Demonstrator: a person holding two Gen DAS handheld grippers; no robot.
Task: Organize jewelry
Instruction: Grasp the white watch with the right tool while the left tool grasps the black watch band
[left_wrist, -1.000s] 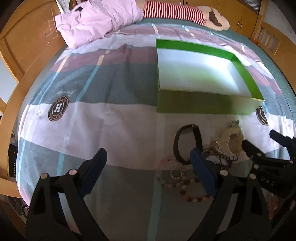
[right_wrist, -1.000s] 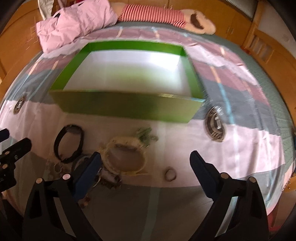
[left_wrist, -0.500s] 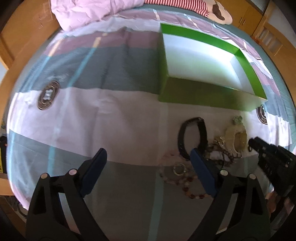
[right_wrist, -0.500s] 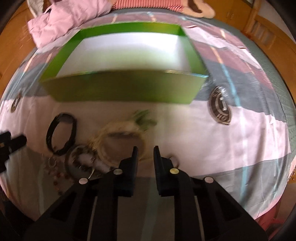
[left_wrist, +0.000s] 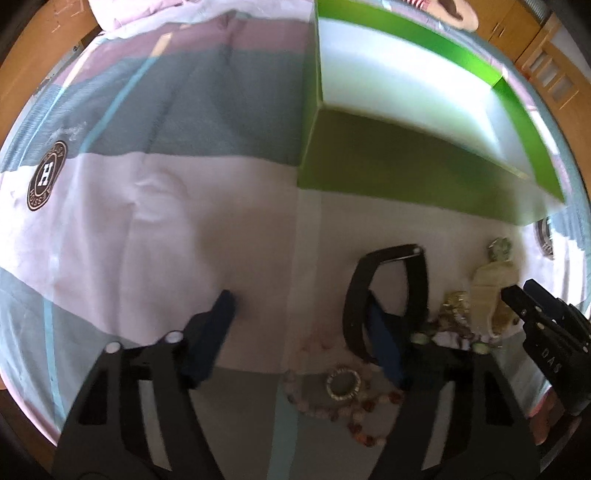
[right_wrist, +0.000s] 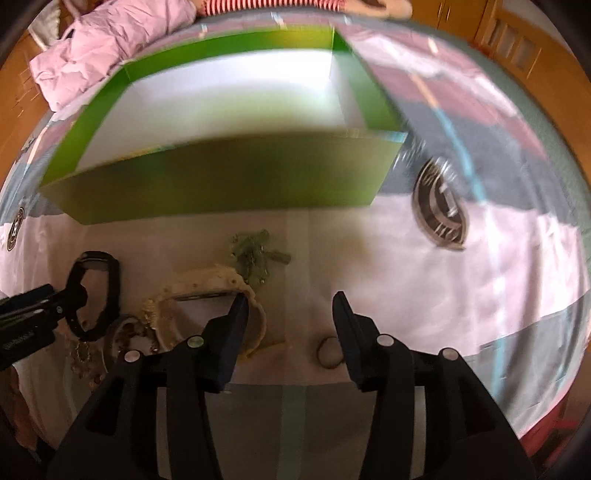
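On the bed's near edge, your jewelry pile (left_wrist: 436, 332) lies before the empty green box (right_wrist: 221, 192). Both tongs gape: left tongs (left_wrist: 299, 314) straddle the black band (left_wrist: 388, 295), right tongs (right_wrist: 290, 314) beside the small ring (right_wrist: 328, 352). Lower squarely; pinch one piece alone.

Both grippers were built of matte black plastic. The left gripper (left_wrist: 301, 325) carried dark blue pads (left_wrist: 384, 347) on its fingers, with round pale screw heads set along the arms. The right gripper (right_wrist: 290, 325) showed black fingers (right_wrist: 349, 339) and like screws. White lettering "DAS" was printed on its side.
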